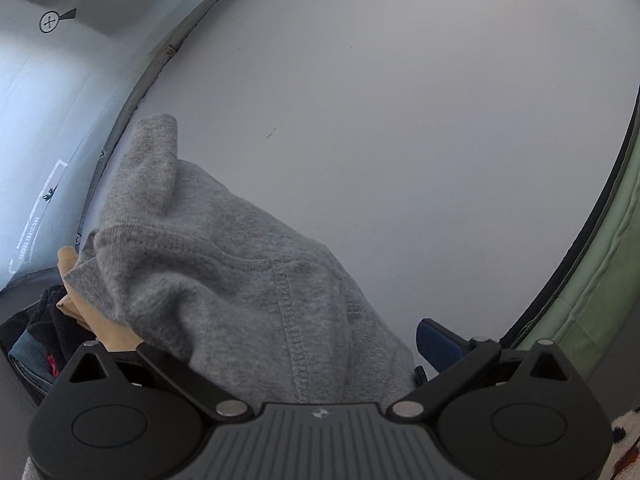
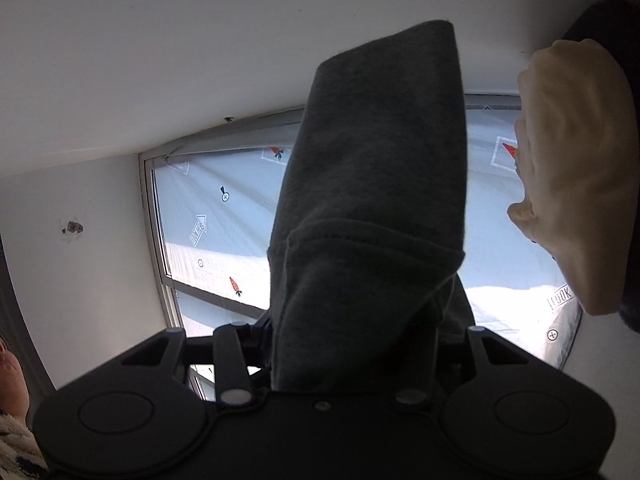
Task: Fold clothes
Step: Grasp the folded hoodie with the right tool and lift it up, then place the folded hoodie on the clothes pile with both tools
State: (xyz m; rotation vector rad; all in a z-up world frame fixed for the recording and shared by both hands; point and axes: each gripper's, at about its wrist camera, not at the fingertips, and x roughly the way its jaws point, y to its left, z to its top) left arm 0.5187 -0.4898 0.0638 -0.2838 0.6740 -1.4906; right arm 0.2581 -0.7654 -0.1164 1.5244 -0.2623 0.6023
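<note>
Both my grippers, left (image 1: 320, 364) and right (image 2: 352, 344), are clamped on the grey sweatshirt (image 1: 224, 264), held up in the air. No folds made yet, I'd say.

garment (image 1: 224, 264): draped over the left gripper (image 1: 320, 364), from between its arms up toward the upper left; it hides the fingertips.
hand (image 1: 92, 312): left of the garment, partly under its left edge, just above the gripper's left arm.
wall (image 1: 400, 100): behind the garment, filling the middle and right of the left wrist view.
garment (image 2: 372, 200): rises from the right gripper (image 2: 352, 344) up the middle of the right wrist view, before the window (image 2: 216, 216).
hand (image 2: 576, 176): right of the garment, apart from it, before the window's right part.
</note>
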